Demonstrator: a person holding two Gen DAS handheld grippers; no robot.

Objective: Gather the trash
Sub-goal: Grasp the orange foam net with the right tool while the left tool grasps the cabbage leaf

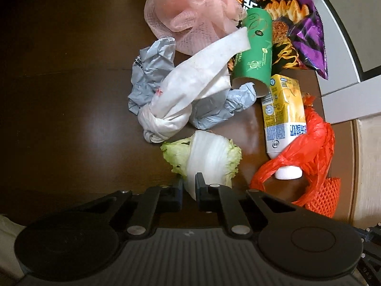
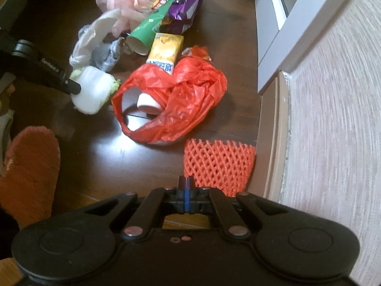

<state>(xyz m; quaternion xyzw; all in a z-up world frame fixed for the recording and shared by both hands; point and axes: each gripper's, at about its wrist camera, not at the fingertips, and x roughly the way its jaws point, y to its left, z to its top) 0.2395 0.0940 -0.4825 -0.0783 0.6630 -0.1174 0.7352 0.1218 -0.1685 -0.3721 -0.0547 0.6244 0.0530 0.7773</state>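
Two grippers: you're working both over a dark glossy wooden floor (image 1: 59,95).
Left gripper (image 1: 189,186): you're pinching the white stem of the cabbage leaf (image 1: 209,157), jaws nearly together on it.
Right gripper (image 2: 186,183): your jaws are pressing fully together, nothing visible between them; the orange foam net (image 2: 218,164) is lying just beyond the tips.
Trash pile: red plastic bag (image 2: 181,104), yellow bottle (image 1: 283,112) and green paper tube (image 1: 256,50) are sitting near a pale wall (image 2: 333,119).
Writing: bottle print is too blurred to read.

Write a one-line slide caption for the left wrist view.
Left gripper shut on a cabbage leaf, beside crumpled bags, a green cup and a yellow bottle.
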